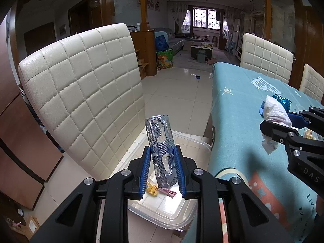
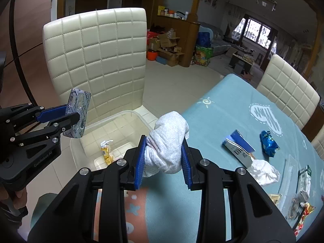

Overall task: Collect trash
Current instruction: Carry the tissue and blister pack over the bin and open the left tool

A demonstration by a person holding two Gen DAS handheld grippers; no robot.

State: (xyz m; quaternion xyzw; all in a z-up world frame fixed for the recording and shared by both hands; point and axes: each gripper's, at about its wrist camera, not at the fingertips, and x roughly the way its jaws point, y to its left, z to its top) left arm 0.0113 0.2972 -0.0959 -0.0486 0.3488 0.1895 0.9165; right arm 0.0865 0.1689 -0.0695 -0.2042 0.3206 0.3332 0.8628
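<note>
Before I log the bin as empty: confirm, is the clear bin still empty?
No. The clear bin on the chair already holds a yellow wrapper on its floor.

Left tongs (image 2: 78, 119) body: "GenRobot.AI" in pale letters along the black housing, read in the right wrist view.
Right tongs (image 1: 283, 119) body: "DAS", cut off by the picture's edge, in the left wrist view.
Tablecloth (image 1: 243, 105), near edge of the desk: "Liv" and "TU", both cut off.
Blister pack (image 1: 162, 151): dark print on the foil, too small to read.
Small carton (image 2: 239, 147): large grey characters, unreadable.
</note>
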